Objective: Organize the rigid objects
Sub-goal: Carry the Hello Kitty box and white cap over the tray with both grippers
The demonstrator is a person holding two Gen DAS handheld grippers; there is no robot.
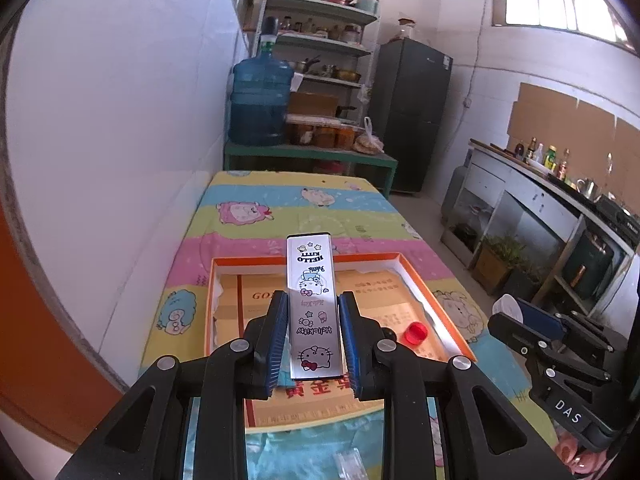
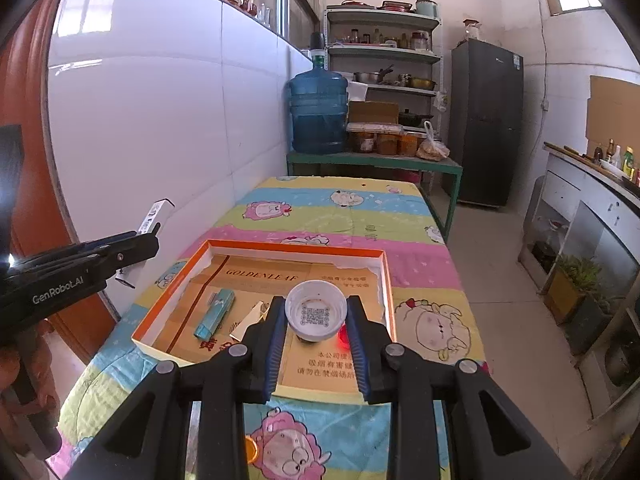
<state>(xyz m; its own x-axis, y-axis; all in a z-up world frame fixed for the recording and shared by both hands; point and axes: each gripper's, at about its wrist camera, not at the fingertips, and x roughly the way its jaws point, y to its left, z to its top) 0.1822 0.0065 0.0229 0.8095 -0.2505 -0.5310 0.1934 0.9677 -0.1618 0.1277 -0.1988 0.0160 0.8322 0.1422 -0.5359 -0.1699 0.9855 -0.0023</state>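
My left gripper (image 1: 314, 316) is shut on a long silver Hello Kitty case (image 1: 314, 300), which sticks out forward above the orange-rimmed box (image 1: 304, 258). My right gripper (image 2: 316, 316) is shut on a white round cap (image 2: 316, 312) with a QR code inside, held over the same box (image 2: 280, 246). Inside the box lie a red cap (image 1: 415, 333), a teal lighter (image 2: 214, 314) and a pale flat item (image 2: 250, 318). The red cap (image 2: 343, 339) shows as a red spot behind the right finger. Each gripper appears at the edge of the other view.
The box sits on a table with a cartoon-print cloth (image 2: 340, 212) against a white tiled wall at left. Beyond stand a green bench with a blue water jug (image 2: 318, 110), shelves and a fridge (image 2: 486, 120). A small clear piece (image 1: 350, 464) lies near the table's front.
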